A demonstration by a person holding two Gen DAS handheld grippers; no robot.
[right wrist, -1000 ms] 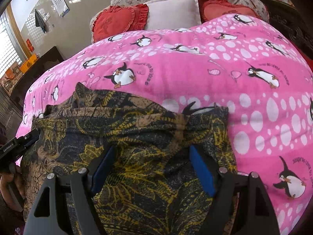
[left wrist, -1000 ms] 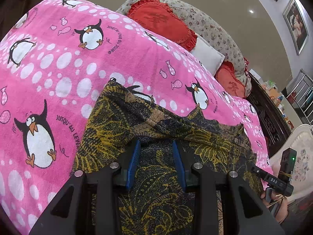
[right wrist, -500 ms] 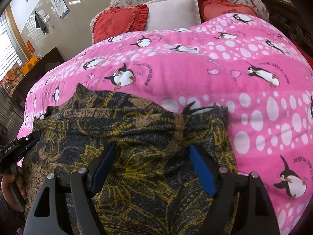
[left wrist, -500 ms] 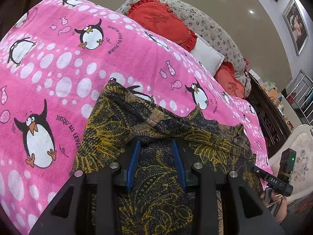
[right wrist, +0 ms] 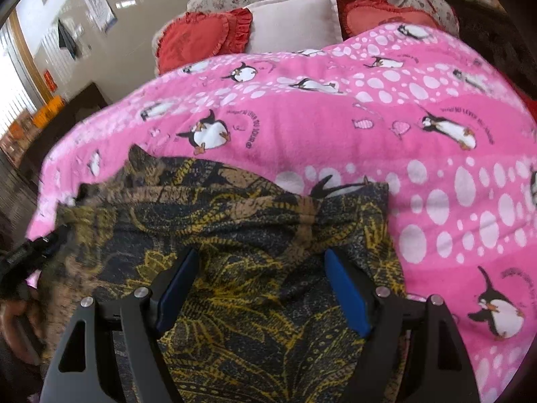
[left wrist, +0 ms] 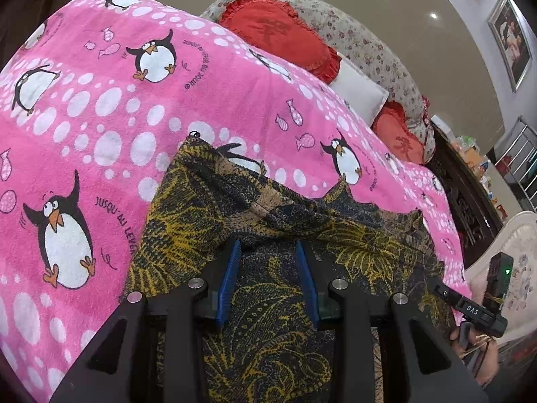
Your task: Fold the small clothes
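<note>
Dark patterned garment (left wrist: 268, 302) spread on the pink penguin blanket (left wrist: 100, 100), both grippers poised over it.

We see the garment filling six o'clock in both views, its far edge rumpled toward twelve. Our left gripper (left wrist: 268, 252) has jaws narrow, nothing visibly pinched; our right gripper (right wrist: 260, 262) gapes wide over cloth. We judge it best to smooth the ridge first, then pinch edge corners evenly for a square fold.

You had a pink penguin blanket (left wrist: 100, 107) spread ahead of and around both tongs. Beyond it lay two red ruffled cushions (right wrist: 201, 38), a white pillow (right wrist: 295, 20) between them, and a floral bolster (left wrist: 369, 50) behind.
</note>
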